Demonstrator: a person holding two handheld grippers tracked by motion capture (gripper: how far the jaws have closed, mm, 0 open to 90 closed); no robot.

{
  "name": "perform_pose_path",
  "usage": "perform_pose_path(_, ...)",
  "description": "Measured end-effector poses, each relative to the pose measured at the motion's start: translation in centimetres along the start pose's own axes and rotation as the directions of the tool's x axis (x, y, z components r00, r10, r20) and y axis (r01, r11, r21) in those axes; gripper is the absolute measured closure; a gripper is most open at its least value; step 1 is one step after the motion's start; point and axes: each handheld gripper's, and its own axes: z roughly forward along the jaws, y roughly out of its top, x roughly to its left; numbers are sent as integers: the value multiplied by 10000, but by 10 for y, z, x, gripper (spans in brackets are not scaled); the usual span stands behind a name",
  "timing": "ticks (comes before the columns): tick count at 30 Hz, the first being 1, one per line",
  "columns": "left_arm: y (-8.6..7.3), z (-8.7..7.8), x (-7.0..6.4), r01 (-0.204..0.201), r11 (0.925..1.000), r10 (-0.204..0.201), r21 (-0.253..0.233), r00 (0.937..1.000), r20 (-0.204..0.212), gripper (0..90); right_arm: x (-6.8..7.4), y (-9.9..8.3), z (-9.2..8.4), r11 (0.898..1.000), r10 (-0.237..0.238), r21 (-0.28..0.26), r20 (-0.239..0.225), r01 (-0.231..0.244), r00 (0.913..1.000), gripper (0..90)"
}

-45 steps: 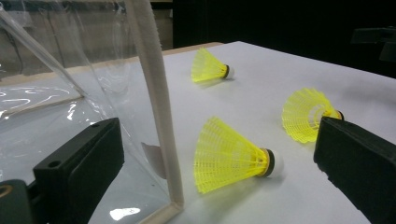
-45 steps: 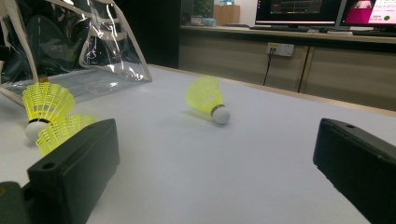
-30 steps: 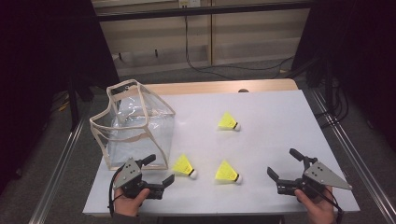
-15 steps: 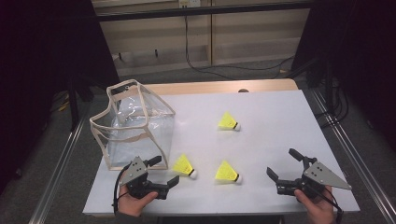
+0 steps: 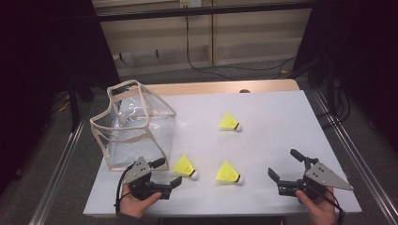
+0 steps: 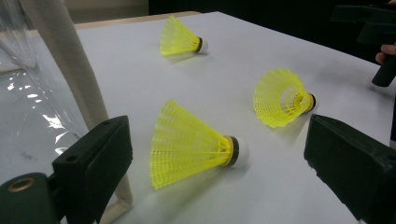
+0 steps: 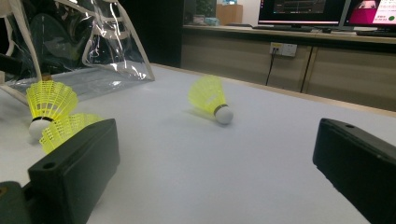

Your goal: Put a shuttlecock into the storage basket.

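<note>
Where the white desk (image 5: 281, 112) meets its left edge, a clear plastic bag with beige fabric trim (image 5: 133, 124) stands upright with its mouth open at the top. Just in front of the bag's near corner, the left tongs (image 5: 170, 173) lie low over the desk in the person's left hand (image 5: 136, 202); their jaws stand wide apart and have just been closing a little. The nearest yellow plastic shuttlecock with a white cork tip (image 6: 196, 145) lies on its side between them, and neither jaw touches it. In the left gripper view its skirt points toward the bag and its cork toward the right jaw.

A second yellow shuttlecock (image 5: 228, 173) lies on its side just to the right of the first, apart from it, near the front middle of the desk. A third yellow shuttlecock (image 5: 229, 122) lies farther back, about mid-desk, well apart from the other two.

At the front right, the right tongs (image 5: 285, 167) are held in the person's right hand (image 5: 315, 208), with jaws spread wide and nothing between them, well apart from every shuttlecock.
</note>
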Motion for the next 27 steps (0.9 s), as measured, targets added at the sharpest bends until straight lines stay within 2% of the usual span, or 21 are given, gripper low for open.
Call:
perform_pose_path(12,1,8,-1,-78,9982,69,594,9998,164,139,0,0,0,10000,-38,20,-19,38,10000,5)
perform_pose_path(27,3,18,-1,-10,9944,-23,1058,9995,318,198,0,0,1,10000,-85,12,-74,86,9999,7)
